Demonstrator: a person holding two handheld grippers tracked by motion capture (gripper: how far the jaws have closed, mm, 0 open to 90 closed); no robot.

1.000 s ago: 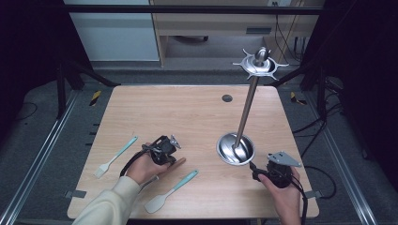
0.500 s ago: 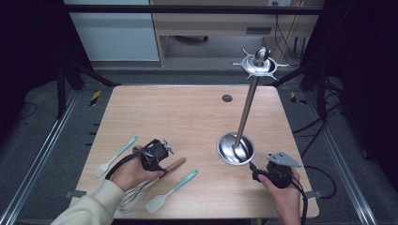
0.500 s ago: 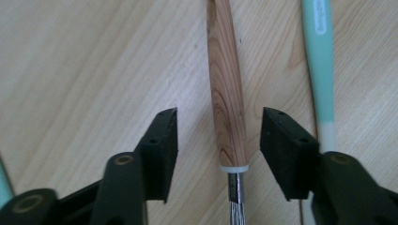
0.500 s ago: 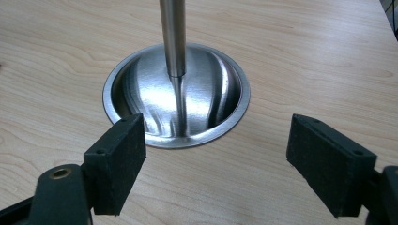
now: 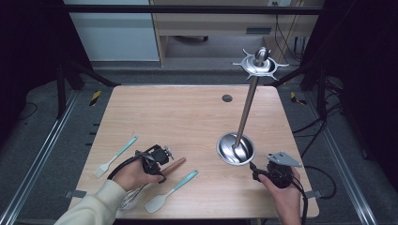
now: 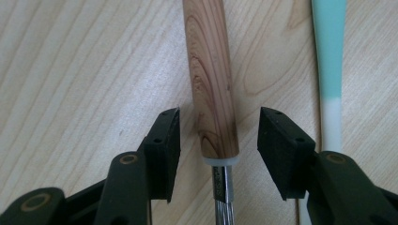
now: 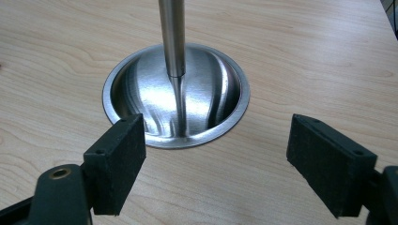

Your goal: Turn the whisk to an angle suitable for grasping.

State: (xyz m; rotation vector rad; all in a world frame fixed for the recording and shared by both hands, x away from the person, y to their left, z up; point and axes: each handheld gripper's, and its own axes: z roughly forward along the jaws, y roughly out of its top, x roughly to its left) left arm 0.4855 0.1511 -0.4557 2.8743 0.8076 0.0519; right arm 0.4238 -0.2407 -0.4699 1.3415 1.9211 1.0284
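left tool (image 6: 219,136), jaws just closing, straddles whisk handle (image 6: 211,79) untouched, lying along its jaws.

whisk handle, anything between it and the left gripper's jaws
Nothing visible. The left gripper has just been closing, and its jaws stand on either side of the whisk handle with bare table in the gaps, pads not yet touching the wood.

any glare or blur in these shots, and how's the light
High view: table evenly lit, surroundings dark, the stand's metal base glinting. Right gripper view: streaky reflections on that base, jaws soft at the bottom edge. Left gripper view: wooden handle sharp, jaws close up and a little soft.
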